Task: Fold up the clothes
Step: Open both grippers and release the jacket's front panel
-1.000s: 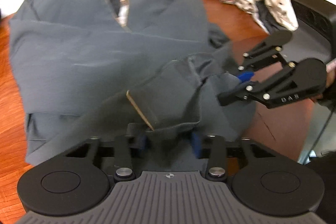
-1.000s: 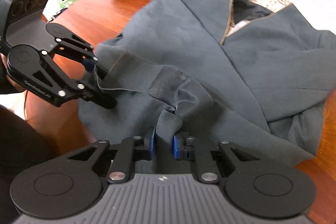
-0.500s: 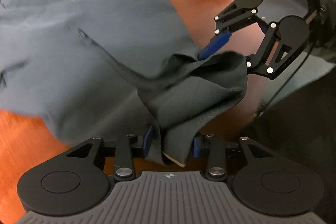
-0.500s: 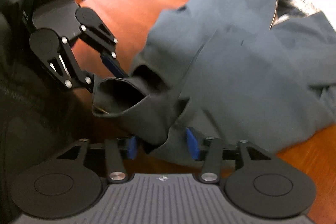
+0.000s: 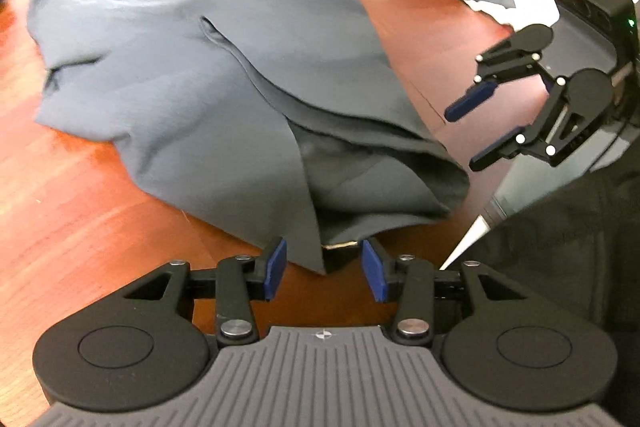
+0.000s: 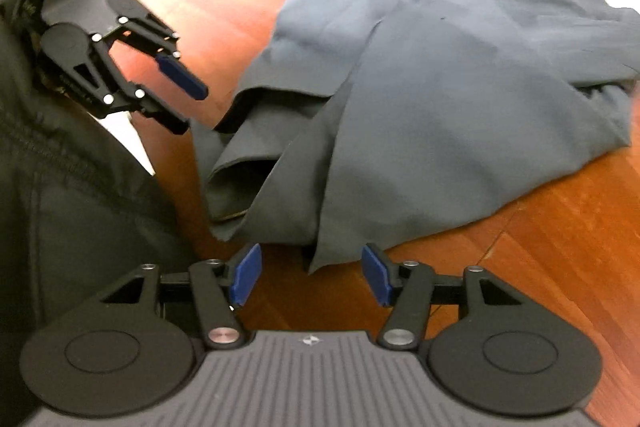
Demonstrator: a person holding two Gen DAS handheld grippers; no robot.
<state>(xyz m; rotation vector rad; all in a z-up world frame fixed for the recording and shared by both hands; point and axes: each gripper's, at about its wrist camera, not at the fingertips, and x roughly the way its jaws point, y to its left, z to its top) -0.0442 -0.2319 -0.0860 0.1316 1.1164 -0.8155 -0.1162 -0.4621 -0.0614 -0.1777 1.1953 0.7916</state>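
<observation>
Jacket [image 5: 224, 75] lies rumpled on the table [image 5: 80, 211], its hem just ahead of both grippers. The left gripper [image 5: 324, 273] and right gripper [image 6: 310, 277] have just been opening and stand wide, gripping nothing. A careless regrasp could catch one layer only and undo the fold.

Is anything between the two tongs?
Just bare wooden table and a corner of the grey jacket, seen in both views.

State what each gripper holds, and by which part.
Nothing is held. The left gripper and right gripper have just been opening; the grey garment's hem lies between open pads, unpinched.
</observation>
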